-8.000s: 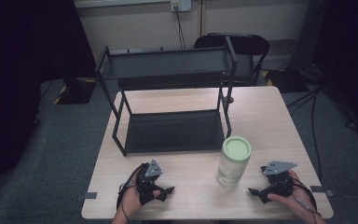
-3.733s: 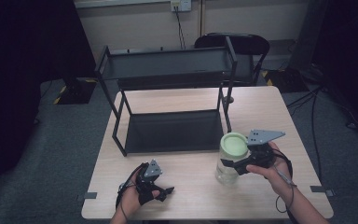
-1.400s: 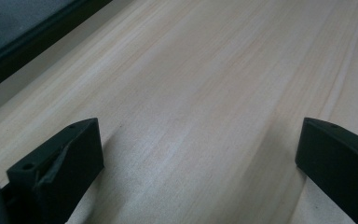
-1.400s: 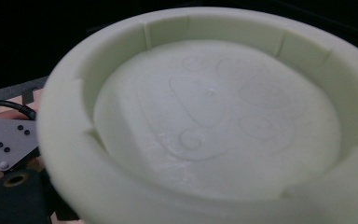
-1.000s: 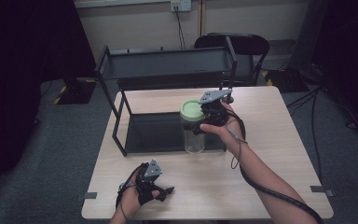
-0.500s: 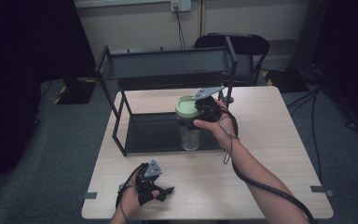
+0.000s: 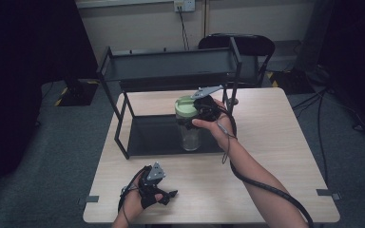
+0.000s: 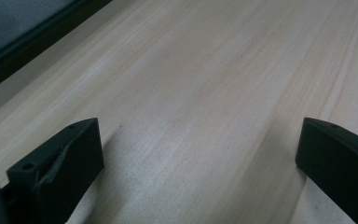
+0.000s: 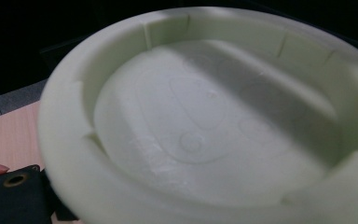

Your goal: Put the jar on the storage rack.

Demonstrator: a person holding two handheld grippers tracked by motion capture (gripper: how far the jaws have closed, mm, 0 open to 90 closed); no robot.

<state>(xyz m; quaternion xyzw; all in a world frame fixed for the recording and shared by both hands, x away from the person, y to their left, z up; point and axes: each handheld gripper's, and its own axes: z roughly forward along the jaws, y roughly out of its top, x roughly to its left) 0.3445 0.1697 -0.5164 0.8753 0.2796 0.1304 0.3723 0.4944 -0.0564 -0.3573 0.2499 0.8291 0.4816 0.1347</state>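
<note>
The right tongs (image 7: 200,110), pinching the clear jar (image 7: 189,128) below its green lid (image 9: 205,121), have carried it from lower right onto the rack's bottom shelf (image 7: 147,135) at frame centre; the left tongs (image 7: 164,195) stay spread on the surface (image 7: 275,142).

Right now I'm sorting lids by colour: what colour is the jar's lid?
Pale green lid, best in the right gripper view.

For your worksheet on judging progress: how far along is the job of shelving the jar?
Done: the jar is gripped near its green lid by the right gripper and brought to the rack's lower shelf. In hand: setting it down. Left: releasing it. The left gripper rests open on the table.
</note>
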